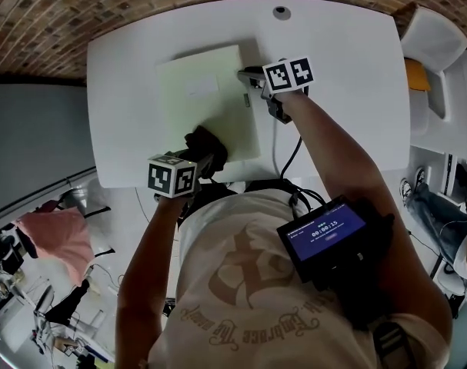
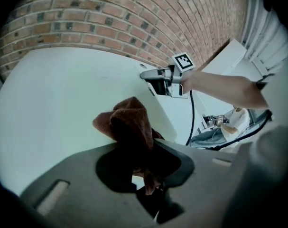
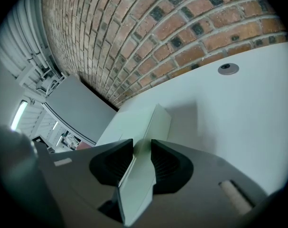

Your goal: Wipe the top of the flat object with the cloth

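On the white tabletop (image 1: 333, 91) the pale green flat object (image 1: 206, 102) lies with its long axis running away from the person toward the brick wall (image 1: 79, 6), its far end swung a little to the left in the head view. The right tongs (image 1: 247, 77) grip it at its right long edge, close to the far corner. In the right gripper view the two pads stand narrow, pressed on either face of that thin edge, so this hand appears to be steadying the object.

The left tongs (image 1: 210, 156) are closed on a bunched dark brown cloth (image 1: 205, 146), which bulges out ahead of the pads. The bundle sits over the near short end of the flat object, roughly midway across its width. Whether it presses on the surface or hangs just above it cannot be told.

From the left tongs, nearly all of the top lies ahead and away, along the long axis, with strips to either side of the cloth. The left hand is the nearer one to that surface and carries the cloth, so the wiping looks to be its job. A stroke would likely run from the near end toward the far end, keeping to the left of the right tongs so the cloth does not run into them
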### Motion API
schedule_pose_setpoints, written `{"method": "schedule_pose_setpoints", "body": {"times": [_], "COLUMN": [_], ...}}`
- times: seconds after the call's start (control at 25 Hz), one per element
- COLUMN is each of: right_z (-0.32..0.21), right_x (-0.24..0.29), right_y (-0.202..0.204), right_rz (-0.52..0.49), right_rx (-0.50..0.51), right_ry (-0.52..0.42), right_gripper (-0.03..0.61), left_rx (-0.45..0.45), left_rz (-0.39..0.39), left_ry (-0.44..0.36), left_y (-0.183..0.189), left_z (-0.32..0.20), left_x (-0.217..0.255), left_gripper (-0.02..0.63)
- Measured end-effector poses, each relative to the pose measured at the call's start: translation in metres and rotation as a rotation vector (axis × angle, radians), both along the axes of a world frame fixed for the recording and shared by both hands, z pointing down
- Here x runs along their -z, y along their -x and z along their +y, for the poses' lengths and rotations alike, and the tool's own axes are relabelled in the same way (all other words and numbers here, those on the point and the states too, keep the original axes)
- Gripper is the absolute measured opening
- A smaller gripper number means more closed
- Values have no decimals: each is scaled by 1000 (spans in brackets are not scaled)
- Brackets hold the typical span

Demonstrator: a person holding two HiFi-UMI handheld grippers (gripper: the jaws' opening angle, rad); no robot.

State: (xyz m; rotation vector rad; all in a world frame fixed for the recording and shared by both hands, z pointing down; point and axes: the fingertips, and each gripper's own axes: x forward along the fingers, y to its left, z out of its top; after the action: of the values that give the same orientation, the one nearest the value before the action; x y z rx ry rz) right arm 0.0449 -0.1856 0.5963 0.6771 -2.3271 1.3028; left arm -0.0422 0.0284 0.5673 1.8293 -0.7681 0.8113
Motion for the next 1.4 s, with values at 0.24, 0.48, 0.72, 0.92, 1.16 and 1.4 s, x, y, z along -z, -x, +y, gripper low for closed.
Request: {"method": "schedule_pose_setpoints", "body": {"times": [0.24,0.48,0.72,0.92,1.16,1.4], "right_z": [1,2,1,2,0,7], "right_x": [0,0,1,0,2,6], "right_y": [0,0,1,0,-2,-7], "right_rz": [-6,-10,-10,0,34,85], "right_rx": [7,12,16,19,4,-37], "right_ry": [-1,0,1,-7,-51,-81], "right_gripper": [130,130,130,130,128,124], "left_rx": [145,196,220,243,345,411], "left_rz": [-35,-54,-67,-89,-35,20], "left_ry": [1,0,6,22,21,-51], "left_y": [56,77,92,112,139,160], "left_z": [4,6,9,17,17,-5], "left_x": [0,0,0,0,3,10], "left_gripper": [83,83,83,83,83,83]}}
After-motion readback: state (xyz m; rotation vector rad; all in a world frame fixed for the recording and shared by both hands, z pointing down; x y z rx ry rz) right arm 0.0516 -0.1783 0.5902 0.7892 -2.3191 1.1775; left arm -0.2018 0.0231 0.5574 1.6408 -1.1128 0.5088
